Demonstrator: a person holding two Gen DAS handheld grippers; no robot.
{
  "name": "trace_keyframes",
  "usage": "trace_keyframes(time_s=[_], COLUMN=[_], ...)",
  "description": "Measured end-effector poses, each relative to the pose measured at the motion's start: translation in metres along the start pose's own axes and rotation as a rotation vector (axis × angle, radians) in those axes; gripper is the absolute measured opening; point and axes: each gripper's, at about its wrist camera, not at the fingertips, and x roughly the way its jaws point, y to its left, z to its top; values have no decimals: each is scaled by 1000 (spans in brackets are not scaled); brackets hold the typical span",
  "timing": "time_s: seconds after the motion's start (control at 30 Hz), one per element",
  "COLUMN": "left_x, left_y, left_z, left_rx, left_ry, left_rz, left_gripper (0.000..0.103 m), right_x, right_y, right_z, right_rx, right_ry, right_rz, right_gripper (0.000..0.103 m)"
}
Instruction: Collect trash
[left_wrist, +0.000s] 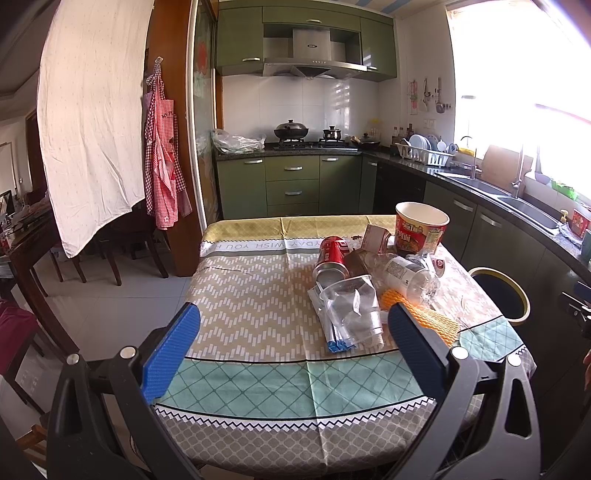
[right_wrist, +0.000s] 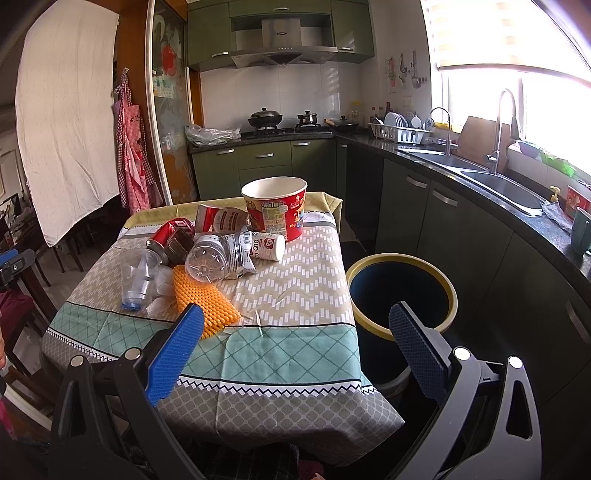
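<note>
Trash lies in a heap on the table (left_wrist: 258, 295): a red instant-noodle tub (left_wrist: 421, 226), a red soda can (left_wrist: 331, 258), a clear plastic bottle (left_wrist: 404, 275), a clear plastic cup (left_wrist: 351, 310) and an orange foam net (left_wrist: 424, 317). The right wrist view shows the same tub (right_wrist: 275, 206), can (right_wrist: 171, 236), bottle (right_wrist: 210, 258), cup (right_wrist: 138, 277) and orange net (right_wrist: 205, 301). A dark bin with a yellow rim (right_wrist: 402, 291) stands right of the table. My left gripper (left_wrist: 295, 347) is open and empty above the near table edge. My right gripper (right_wrist: 295, 339) is open and empty, between table and bin.
A small brown carton (left_wrist: 375, 240) and a white Q10 tube (right_wrist: 264, 245) lie in the heap. The bin also shows in the left wrist view (left_wrist: 502, 291). A kitchen counter with a sink (right_wrist: 498, 184) runs along the right. Dining chairs stand at the left (left_wrist: 110, 240).
</note>
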Motion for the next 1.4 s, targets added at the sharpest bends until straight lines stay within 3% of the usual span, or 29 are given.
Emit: trace_keyframes(time_s=[0.07, 1.4], left_x=[4, 4], left_y=[2, 1], left_z=[15, 12], left_rx=[0, -1], left_ry=[2, 8], left_rz=[1, -3], left_gripper=[97, 97], right_x=[-1, 2], right_y=[0, -1], right_z=[0, -1], right_rx=[1, 6], right_ry=[0, 5], right_rz=[0, 2], right_gripper=[99, 99])
